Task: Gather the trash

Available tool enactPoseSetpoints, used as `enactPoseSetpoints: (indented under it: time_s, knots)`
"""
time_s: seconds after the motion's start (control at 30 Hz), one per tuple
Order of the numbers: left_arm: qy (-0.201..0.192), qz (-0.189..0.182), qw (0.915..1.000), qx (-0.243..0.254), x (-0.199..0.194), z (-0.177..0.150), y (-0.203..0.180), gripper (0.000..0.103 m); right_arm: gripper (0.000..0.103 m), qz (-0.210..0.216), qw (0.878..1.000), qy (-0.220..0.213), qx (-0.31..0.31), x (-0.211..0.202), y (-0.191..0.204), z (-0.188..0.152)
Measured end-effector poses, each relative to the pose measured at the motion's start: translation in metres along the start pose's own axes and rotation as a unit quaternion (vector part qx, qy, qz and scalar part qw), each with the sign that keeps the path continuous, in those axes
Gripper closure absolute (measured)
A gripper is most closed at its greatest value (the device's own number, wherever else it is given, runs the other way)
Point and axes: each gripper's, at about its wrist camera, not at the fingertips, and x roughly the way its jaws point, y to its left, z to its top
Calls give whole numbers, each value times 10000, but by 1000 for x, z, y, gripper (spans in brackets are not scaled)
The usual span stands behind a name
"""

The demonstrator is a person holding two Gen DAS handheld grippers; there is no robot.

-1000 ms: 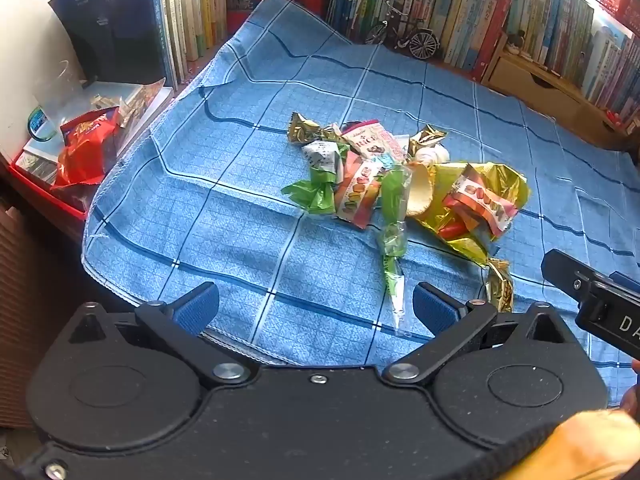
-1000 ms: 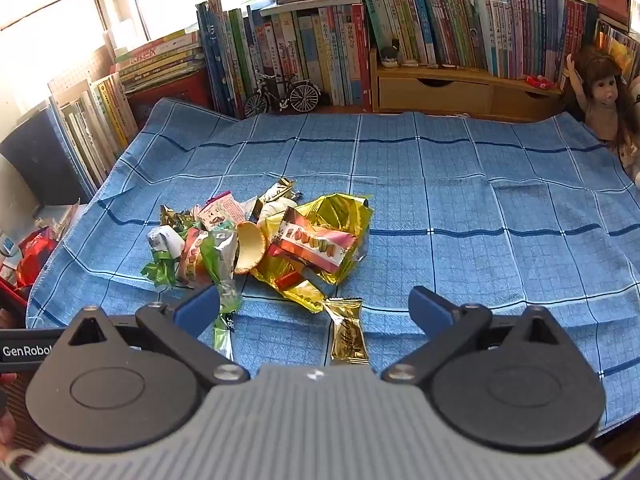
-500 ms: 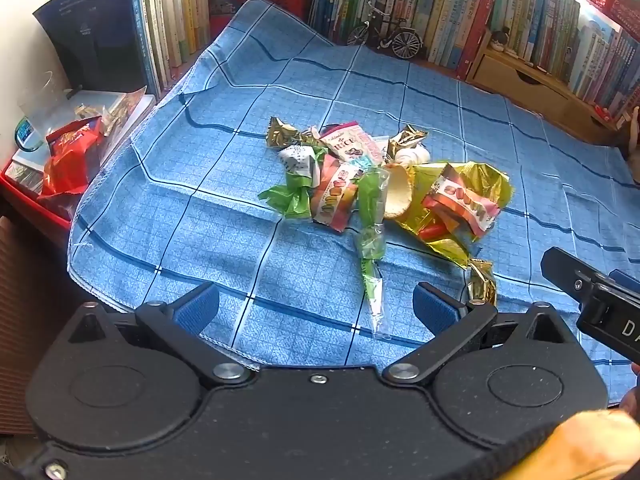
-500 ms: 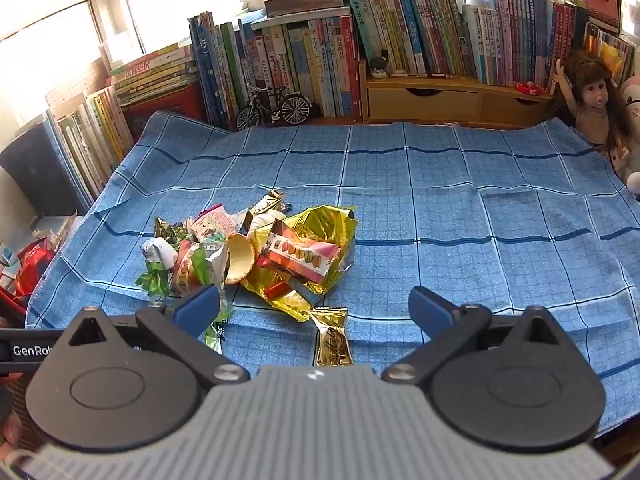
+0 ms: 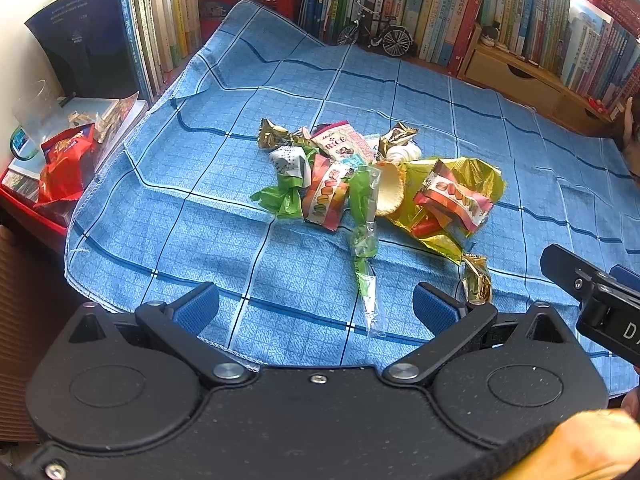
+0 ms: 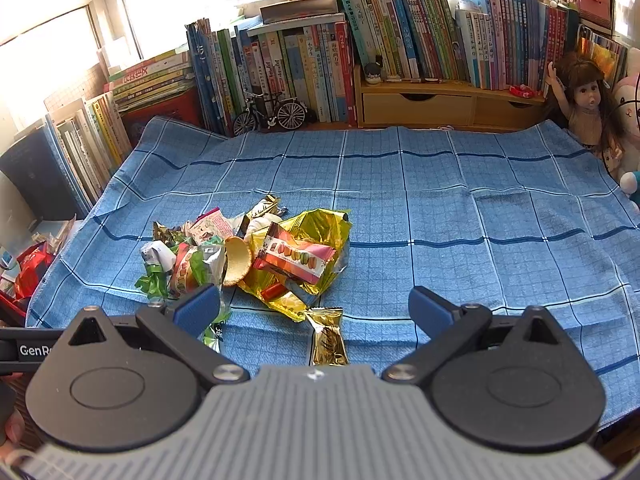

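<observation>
A heap of snack wrappers (image 5: 372,184) lies on the blue checked cloth (image 5: 192,168): a crumpled gold foil bag (image 6: 316,232), a red macaron packet (image 6: 294,258), green wrappers (image 5: 282,200), a round cracker (image 6: 237,266). A long clear and green wrapper (image 5: 365,264) trails toward me. One small gold wrapper (image 6: 327,338) lies apart near the front edge. My left gripper (image 5: 316,306) hovers open near the cloth's front edge, short of the heap. Over the small gold wrapper, my right gripper (image 6: 314,306) is open and holds nothing.
Books (image 6: 304,60) line the back and left sides. A toy bicycle (image 6: 272,114) and wooden drawers (image 6: 448,106) stand behind the cloth, a doll (image 6: 586,100) at far right. A red tray (image 5: 36,204) with a red snack bag (image 5: 64,164) sits left of the table.
Both grippers have drawn back and risen a little, so the heap looks smaller and more of the cloth shows. Both stay open; no wrapper has moved.
</observation>
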Motion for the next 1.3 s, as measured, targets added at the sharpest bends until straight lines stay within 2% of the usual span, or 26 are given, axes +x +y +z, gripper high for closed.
enactPoseSetpoints:
  time_s: [1.3]
  knots:
    - [-35,4,9999,159,0,4,-10,0,0,64,9999,-76,59,-4,-3,3]
